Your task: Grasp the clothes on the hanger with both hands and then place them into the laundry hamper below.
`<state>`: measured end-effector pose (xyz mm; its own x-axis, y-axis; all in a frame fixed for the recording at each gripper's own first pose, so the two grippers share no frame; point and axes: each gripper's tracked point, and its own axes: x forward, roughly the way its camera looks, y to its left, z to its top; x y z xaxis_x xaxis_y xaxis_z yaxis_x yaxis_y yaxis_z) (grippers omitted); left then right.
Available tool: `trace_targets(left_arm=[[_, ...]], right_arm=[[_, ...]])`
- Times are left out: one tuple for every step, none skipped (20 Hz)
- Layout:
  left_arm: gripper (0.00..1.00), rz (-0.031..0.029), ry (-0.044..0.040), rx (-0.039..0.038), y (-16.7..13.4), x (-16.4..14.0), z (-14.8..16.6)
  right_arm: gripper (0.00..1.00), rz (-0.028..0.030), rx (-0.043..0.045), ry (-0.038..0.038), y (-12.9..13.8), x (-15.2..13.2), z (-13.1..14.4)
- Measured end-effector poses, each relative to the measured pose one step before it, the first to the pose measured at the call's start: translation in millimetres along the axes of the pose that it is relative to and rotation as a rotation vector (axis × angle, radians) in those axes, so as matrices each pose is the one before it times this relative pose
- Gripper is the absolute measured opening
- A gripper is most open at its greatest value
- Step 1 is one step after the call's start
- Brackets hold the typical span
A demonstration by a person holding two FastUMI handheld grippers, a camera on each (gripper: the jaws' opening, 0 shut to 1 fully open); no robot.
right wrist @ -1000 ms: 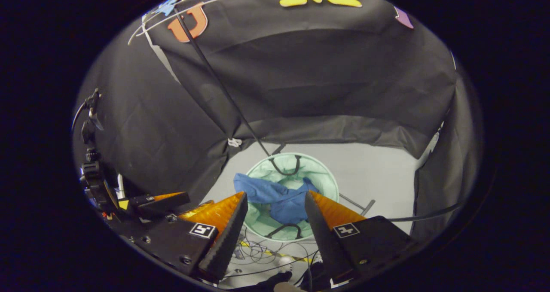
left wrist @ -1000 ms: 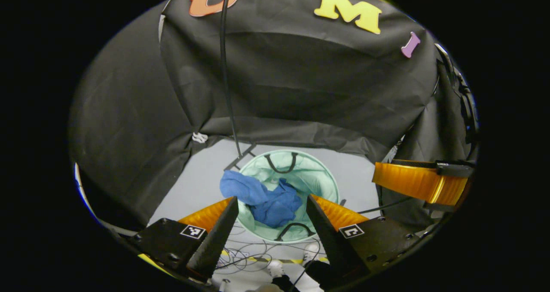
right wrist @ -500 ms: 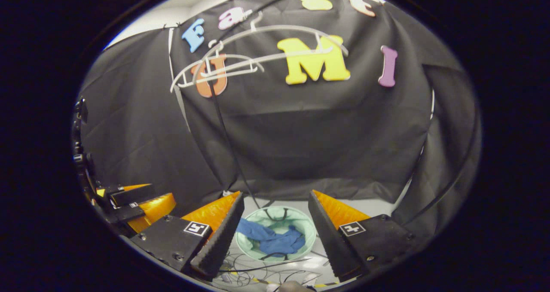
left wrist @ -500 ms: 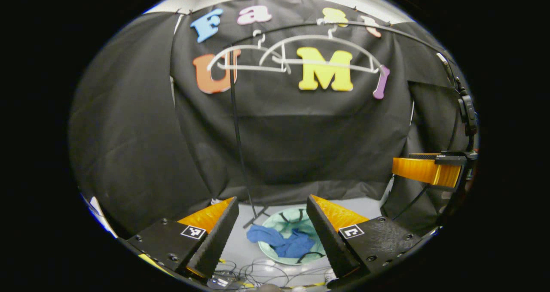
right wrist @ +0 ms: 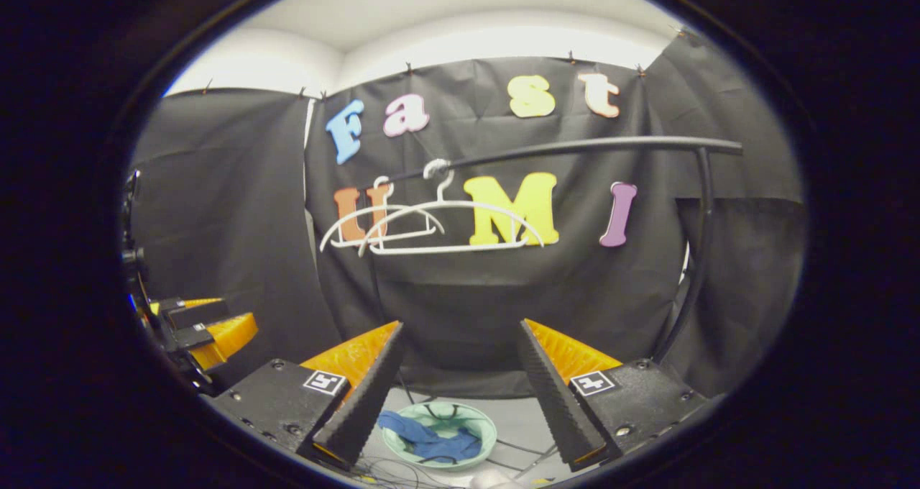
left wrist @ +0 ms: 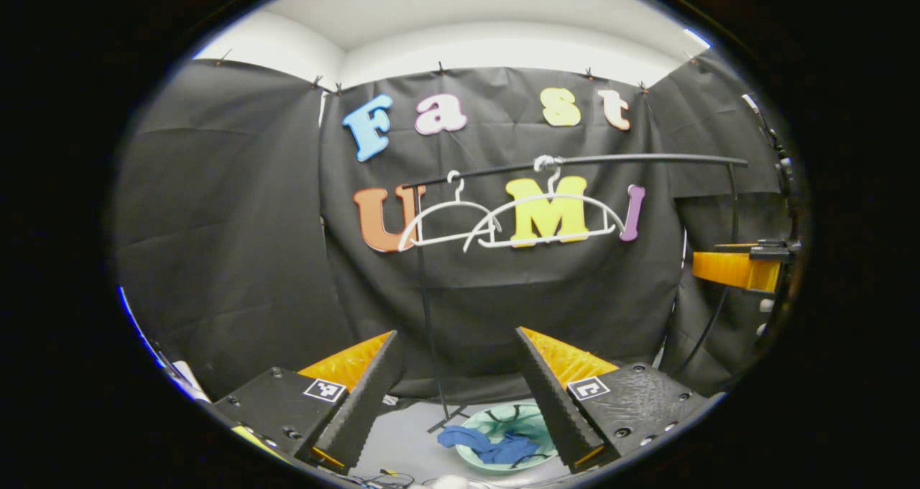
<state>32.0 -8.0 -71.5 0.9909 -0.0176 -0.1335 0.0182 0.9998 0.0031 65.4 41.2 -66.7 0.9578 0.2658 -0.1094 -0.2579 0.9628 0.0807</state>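
Observation:
A blue garment (left wrist: 489,446) (right wrist: 430,437) lies crumpled in the round pale-green laundry hamper (left wrist: 533,418) (right wrist: 474,418) on the grey floor, one end draped over the hamper's left rim. Two bare white hangers (left wrist: 503,219) (right wrist: 431,223) hang from a black rail (left wrist: 632,160) (right wrist: 575,146). My left gripper (left wrist: 454,403) is open and holds nothing, raised well above the hamper. My right gripper (right wrist: 458,395) is open too, with nothing between its fingers. The other gripper (left wrist: 737,267) appears at the right edge of the left gripper view, and another (right wrist: 208,327) at the left edge of the right gripper view.
The rail stands on thin black poles (left wrist: 425,309) (right wrist: 693,259). Loose cables (right wrist: 517,454) lie on the floor in front of the hamper. Black cloth walls close the booth on three sides.
Both grippers have risen and tilted up from over the hamper. The hamper and garment have dropped to the bottom of both views; the hangers and rail have come into sight.

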Motion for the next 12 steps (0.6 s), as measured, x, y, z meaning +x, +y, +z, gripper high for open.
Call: trace_targets(left_arm=[[0.97,0.00863,-0.01241,-0.00616,1.23,-8.04,8.88],[0.96,0.01885,-0.00997,-0.00242,1.96,-8.09,8.21],[0.94,0.01676,-0.00583,0.0004,4.27,-7.97,5.08],[0.93,0.01001,-0.00568,-0.00203,-1.05,-2.12,5.08],[1.0,0.00527,-0.01122,-0.00151,-2.03,-4.4,4.51],[1.0,0.01111,-0.00783,0.0009,-0.51,-10.72,4.44],[1.0,0.01016,-0.01034,-0.00105,-0.75,-6.2,3.32],[1.0,0.00589,0.00419,-0.00801,-2.3,-5.5,0.52],[1.0,0.00485,0.00344,-0.00839,-2.35,-3.77,1.17],[1.0,0.00061,-0.00324,-0.0054,-2.0,-3.71,2.66],[1.0,0.00735,0.00021,-0.00109,0.54,-2.4,3.11],[1.0,0.00735,-0.00603,0.00352,1.13,-1.97,3.57]], right_arm=[[0.98,0.00466,-0.00528,-0.01936,0.31,-9.2,8.87],[1.0,0.00548,-0.01245,-0.01512,-0.58,-7.16,7.28],[1.0,0.00414,-0.02191,-0.00932,-0.7,-8.13,6.12],[0.99,-0.0052,-0.01182,-0.0155,-2.16,-7.0,5.13],[1.0,-0.00577,-0.00685,-0.01857,-2.41,-6.32,6.92],[0.99,0.00069,-0.00151,-0.01057,-3.2,-4.15,2.5],[0.99,0.00311,0.00096,-0.0036,-1.59,-3.03,1.76],[1.0,-0.00112,-0.00095,-0.00286,-1.43,-1.78,-0.75],[1.0,0.00104,-0.00313,0.003,-0.96,-2.74,-0.63],[1.0,0.00289,-0.00121,-0.00156,1.05,-1.21,0.23],[0.99,0.00669,0.00016,-0.00327,1.92,-2.05,1.38],[0.99,0.00363,0.00369,-0.00461,0.84,-0.94,1.08]])
